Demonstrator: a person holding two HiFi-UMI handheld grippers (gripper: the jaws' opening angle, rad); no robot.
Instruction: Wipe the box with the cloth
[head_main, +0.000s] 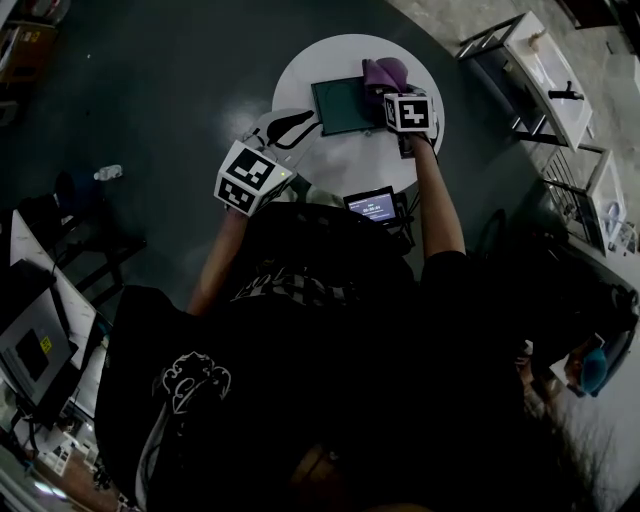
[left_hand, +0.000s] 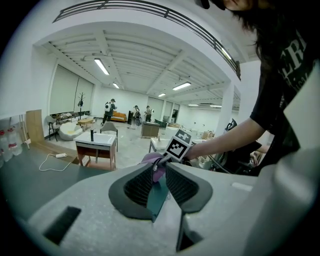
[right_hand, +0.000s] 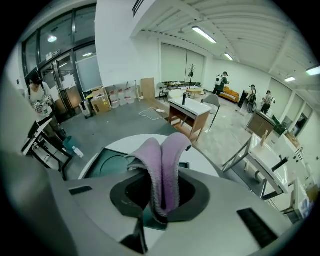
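Teal box (head_main: 345, 105) lies flat mid tabletop (head_main: 345, 165); purple cloth (head_main: 385, 72) bunched at its far right corner, pinched in right claw (right_hand: 162, 202). Left claw (left_hand: 160, 187) looks clamped on box's left edge, steadying it. Wiping step in hand; next move likely needs cloth pressed down, dragged left across top

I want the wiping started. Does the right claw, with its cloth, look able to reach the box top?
Likely yes: the right claw holds the cloth at the box's edge, the top looks bare, and the left claw grips the opposite side.
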